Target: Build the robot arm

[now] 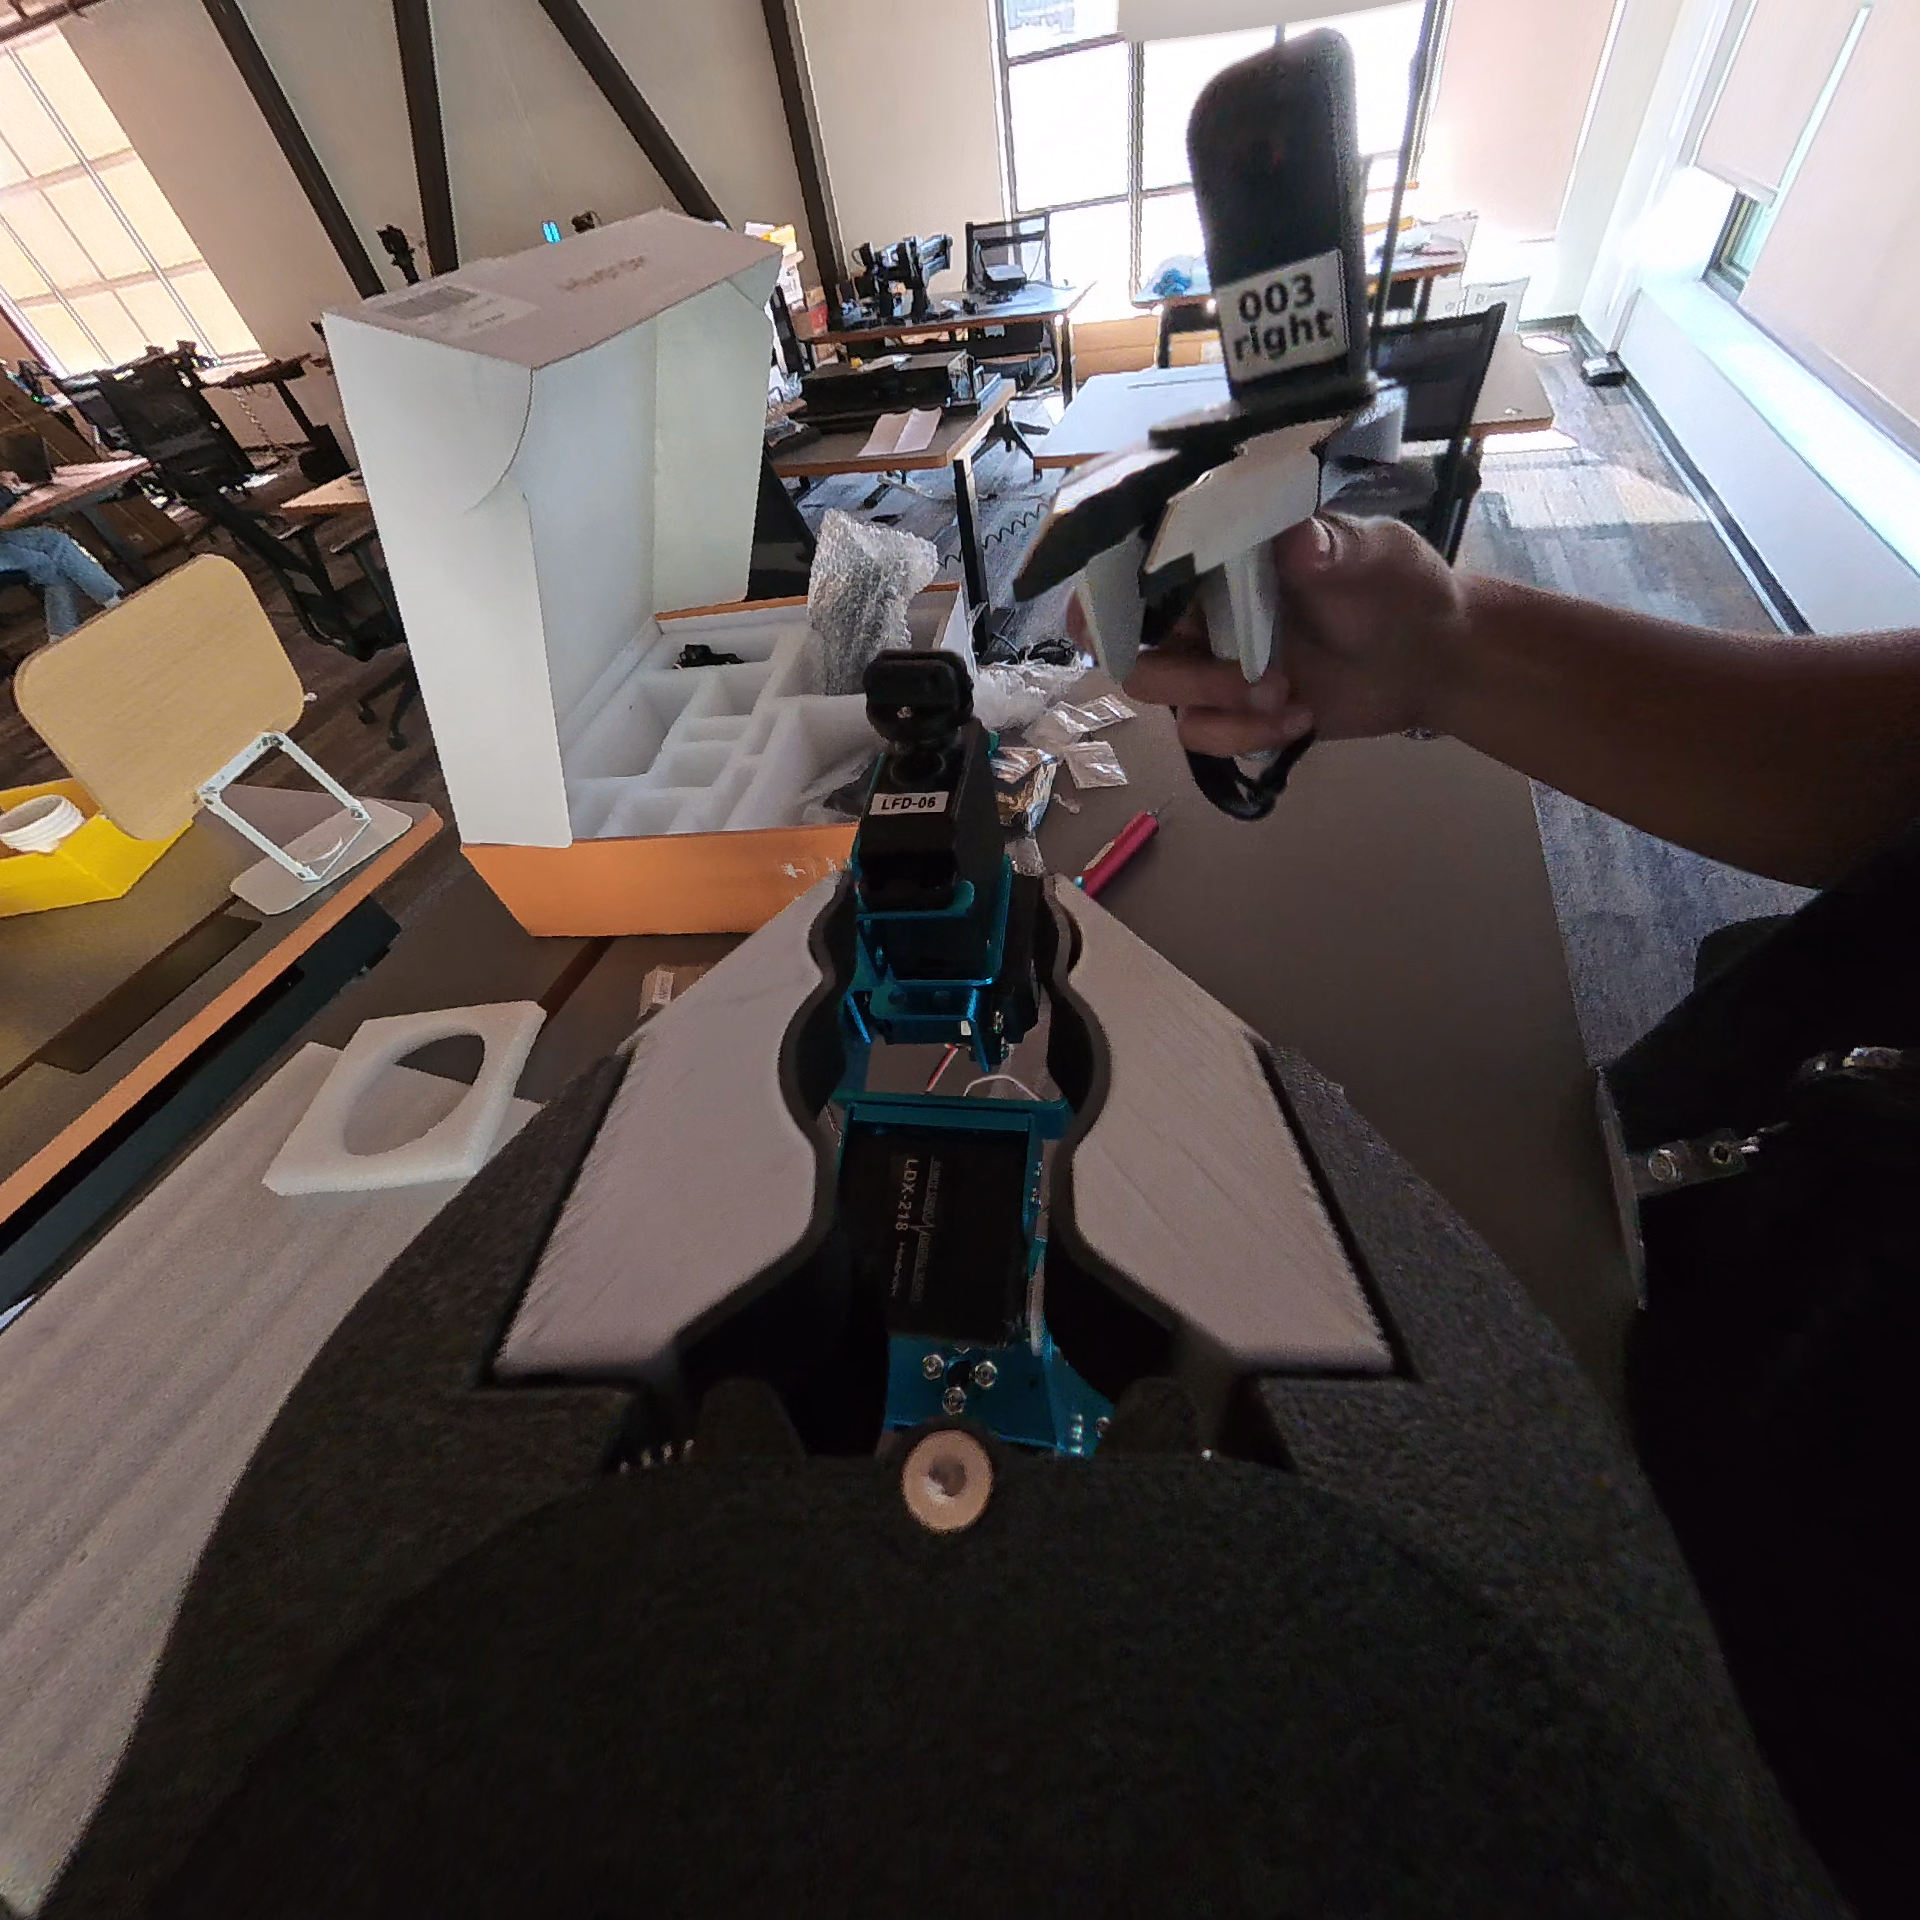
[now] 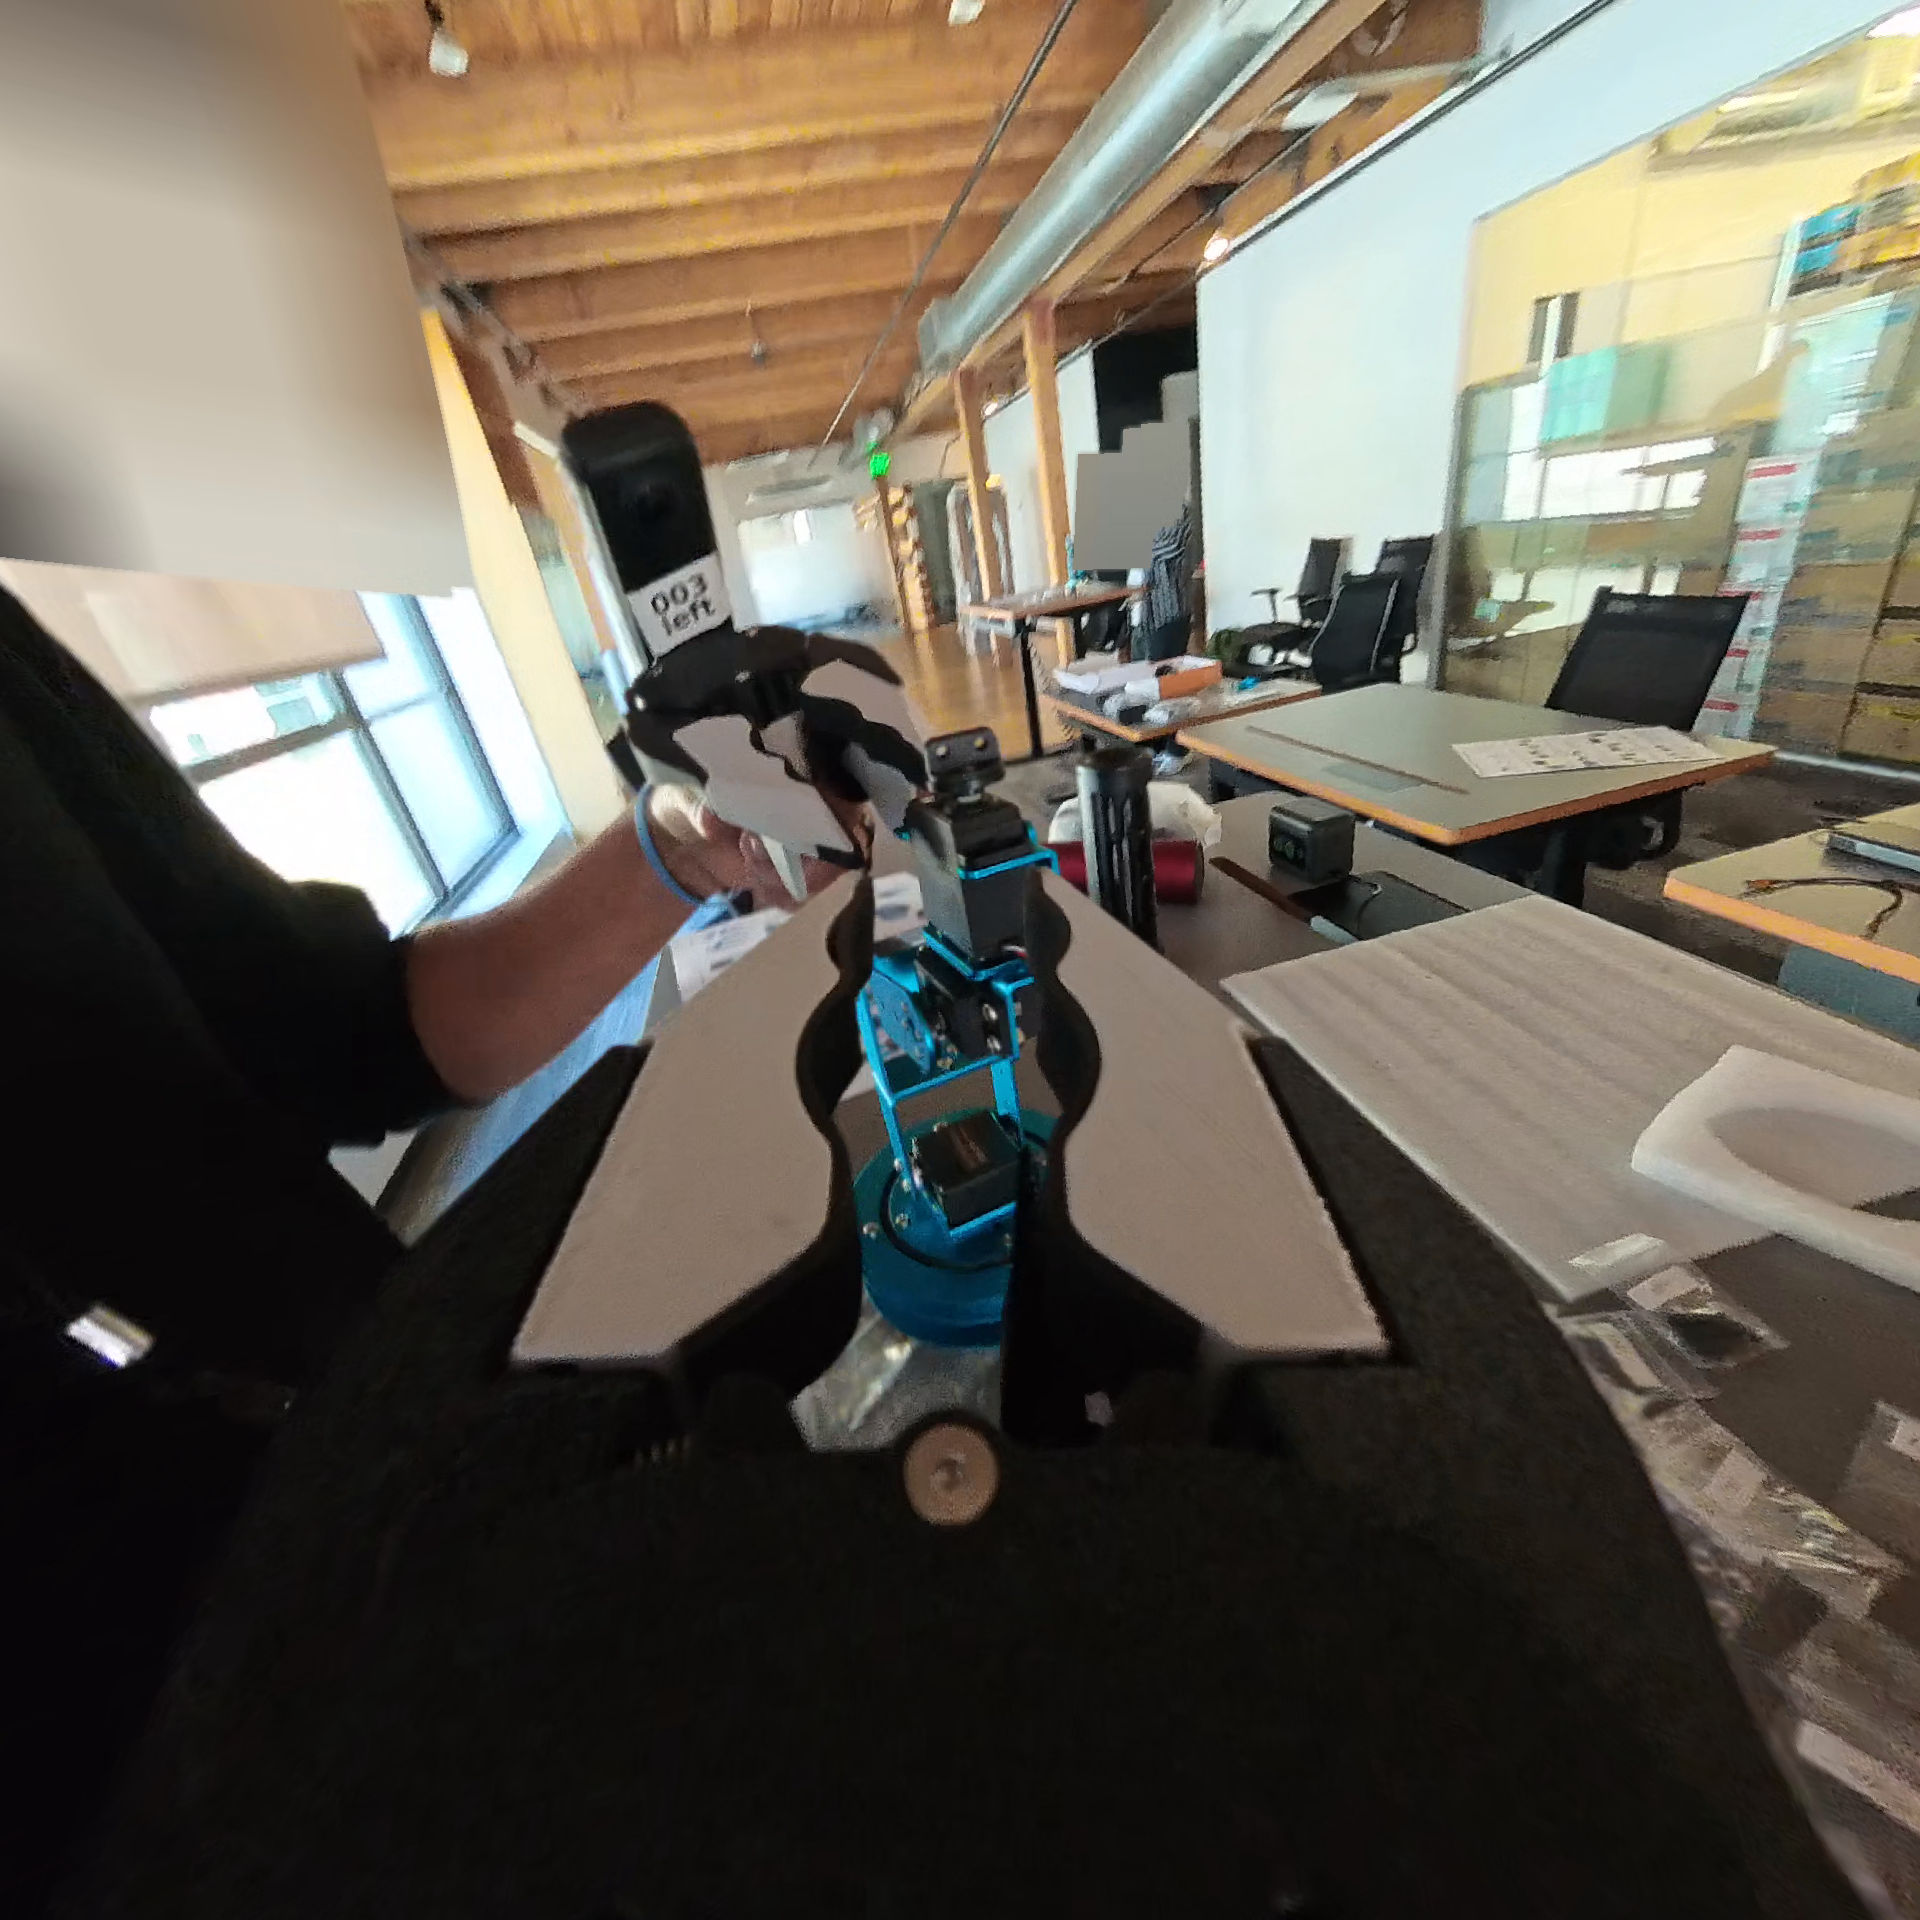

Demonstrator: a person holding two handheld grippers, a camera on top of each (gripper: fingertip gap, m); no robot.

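Observation:
A small blue-and-black robot arm (image 1: pixel 920 831) stands on a dark table (image 1: pixel 1351 987), with a small camera head on top. My left gripper (image 1: pixel 940 904) is open, and its fingers straddle the arm's upper servo section from above. I cannot tell whether they touch it. In the right wrist view the arm (image 2: pixel 971 862) and its round blue base (image 2: pixel 930 1257) show through the gap of my open right gripper (image 2: pixel 945 883). The left gripper (image 2: pixel 883 821) reaches the arm's upper servo there. In the left wrist view the right gripper (image 1: pixel 1060 623) hovers empty, up and to the right of the arm.
An open white box with a foam insert (image 1: pixel 540 499) stands behind the arm, with bubble wrap (image 1: pixel 868 582), small bags (image 1: pixel 1091 727) and a red-handled tool (image 1: pixel 1122 836) nearby. A foam cut-out (image 1: pixel 405 1091) lies to the left. A foam sheet (image 2: pixel 1455 1039), a black cylinder (image 2: pixel 1117 831) and plastic bags (image 2: pixel 1766 1455) lie nearby. One gripper's finger ends stand about 9 cm off the other's.

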